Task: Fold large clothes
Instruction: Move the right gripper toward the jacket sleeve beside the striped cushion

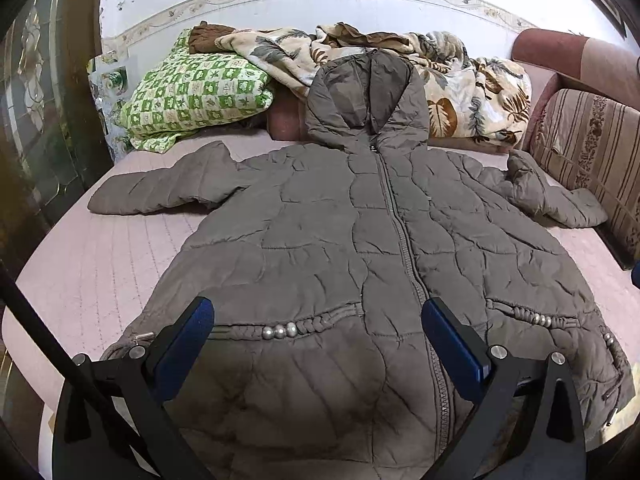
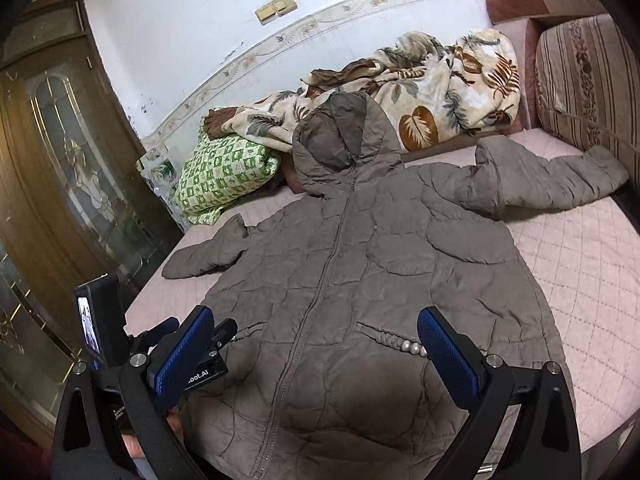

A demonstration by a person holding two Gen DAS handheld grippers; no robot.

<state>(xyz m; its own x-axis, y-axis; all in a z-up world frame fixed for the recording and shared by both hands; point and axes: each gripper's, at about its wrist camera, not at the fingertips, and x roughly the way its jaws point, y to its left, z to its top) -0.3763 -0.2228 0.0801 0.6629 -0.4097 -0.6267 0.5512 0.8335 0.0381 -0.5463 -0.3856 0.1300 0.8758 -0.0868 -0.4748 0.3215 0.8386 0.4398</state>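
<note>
The coat (image 1: 360, 248) lay flat and zipped on the bed (image 1: 100, 264), hood away, hem nearest. Both grippers, left (image 1: 318, 340) and right (image 2: 316, 344), hovered spread wide over the hem, holding nothing, each nearer its own sleeve.

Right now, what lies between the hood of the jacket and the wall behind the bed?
A crumpled leaf-print blanket lies between the jacket's hood and the wall, with a green checked pillow left of it. Both wrist views show this.
</note>
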